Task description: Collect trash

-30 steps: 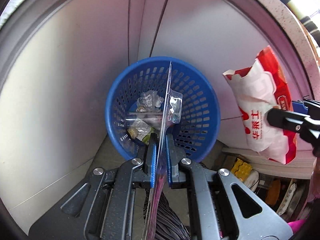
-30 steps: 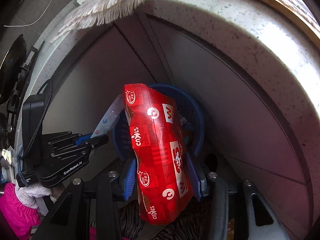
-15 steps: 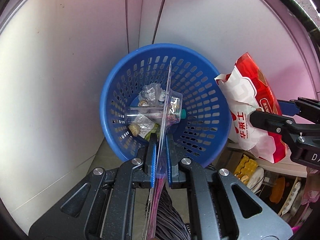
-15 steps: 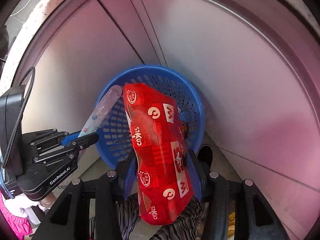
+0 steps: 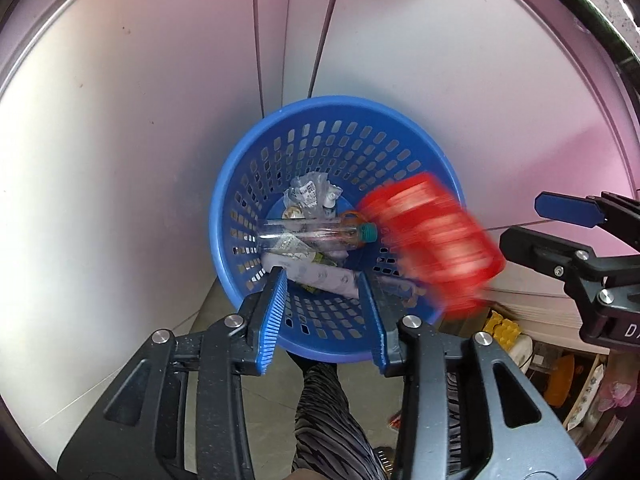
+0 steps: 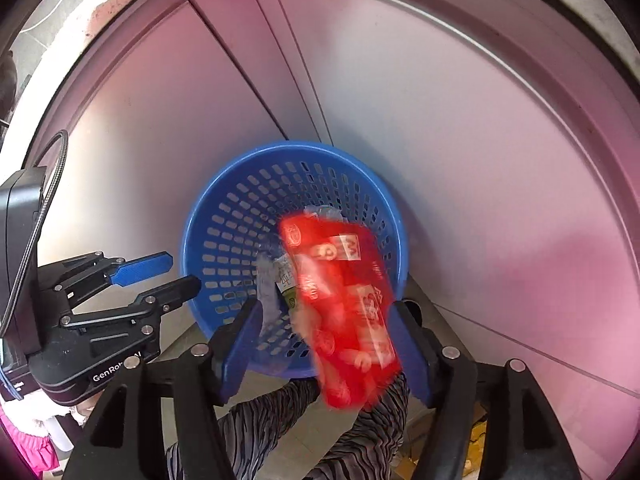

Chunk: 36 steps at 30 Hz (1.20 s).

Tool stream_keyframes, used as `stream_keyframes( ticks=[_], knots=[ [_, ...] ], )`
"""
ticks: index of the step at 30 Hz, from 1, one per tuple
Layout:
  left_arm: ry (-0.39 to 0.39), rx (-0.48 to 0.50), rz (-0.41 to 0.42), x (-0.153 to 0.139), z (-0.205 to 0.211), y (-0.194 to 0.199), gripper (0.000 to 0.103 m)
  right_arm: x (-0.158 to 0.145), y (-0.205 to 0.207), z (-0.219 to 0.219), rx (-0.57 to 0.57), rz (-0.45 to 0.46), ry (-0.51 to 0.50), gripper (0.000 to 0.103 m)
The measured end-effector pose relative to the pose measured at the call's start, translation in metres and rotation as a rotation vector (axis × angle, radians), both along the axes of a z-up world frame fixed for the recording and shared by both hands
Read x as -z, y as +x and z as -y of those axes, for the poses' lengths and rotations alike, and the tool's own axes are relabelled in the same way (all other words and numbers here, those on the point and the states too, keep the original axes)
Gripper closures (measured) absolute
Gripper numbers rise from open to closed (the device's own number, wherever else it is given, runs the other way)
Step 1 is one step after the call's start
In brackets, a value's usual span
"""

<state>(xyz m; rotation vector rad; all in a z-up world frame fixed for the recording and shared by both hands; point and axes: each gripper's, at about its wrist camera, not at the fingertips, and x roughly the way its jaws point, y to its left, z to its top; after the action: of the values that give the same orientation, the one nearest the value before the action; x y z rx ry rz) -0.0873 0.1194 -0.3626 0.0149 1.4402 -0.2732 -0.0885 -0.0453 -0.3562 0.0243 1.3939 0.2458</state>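
Observation:
A blue slotted basket (image 5: 400,152) (image 6: 224,200) stands on the floor below both grippers. In it lie a clear bottle with a teal cap (image 5: 316,236), crumpled wrappers and a flat clear wrapper (image 5: 324,276). My left gripper (image 5: 322,280) (image 6: 180,272) hangs over the near rim, its jaws opening with nothing pressed between them. A red snack bag (image 5: 430,240) (image 6: 340,300) is blurred, dropping over the basket's right side. The right gripper (image 6: 324,314) (image 5: 528,224) has its jaws opening, and the bag slips loose between its pads.
Pale cabinet panels (image 5: 160,120) rise behind the basket. A person's striped trouser leg (image 5: 328,412) stands just under the grippers. A low shelf with yellow and orange items (image 5: 516,340) sits at the lower right. A pink sleeve (image 6: 24,448) shows at the lower left.
The left jaws have parted and the clear wrapper has fallen into the basket. The right jaws have widened and the red bag is sliding down out of them.

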Motion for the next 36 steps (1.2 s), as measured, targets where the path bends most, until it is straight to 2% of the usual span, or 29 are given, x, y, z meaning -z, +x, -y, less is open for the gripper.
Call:
stream_keyframes(
  ticks=[10, 20, 27, 36],
  knots=[
    [0.0, -0.013, 0.023, -0.01, -0.001, -0.001, 0.065, -0.003, 0.002, 0.006, 0.005, 0.005, 0.002, 0.033],
    [0.019, -0.013, 0.09, -0.04, -0.006, -0.004, 0.065, -0.035, -0.001, 0.006, -0.003, 0.047, 0.018, 0.033],
    [0.017, -0.031, 0.193, -0.094, -0.011, -0.005, 0.065, -0.088, -0.009, 0.01, -0.019, 0.127, 0.051, 0.033],
    [-0.015, -0.065, 0.396, -0.191, -0.008, 0.006, 0.065, -0.169, -0.017, 0.029, -0.013, 0.275, 0.094, 0.033]
  ],
)
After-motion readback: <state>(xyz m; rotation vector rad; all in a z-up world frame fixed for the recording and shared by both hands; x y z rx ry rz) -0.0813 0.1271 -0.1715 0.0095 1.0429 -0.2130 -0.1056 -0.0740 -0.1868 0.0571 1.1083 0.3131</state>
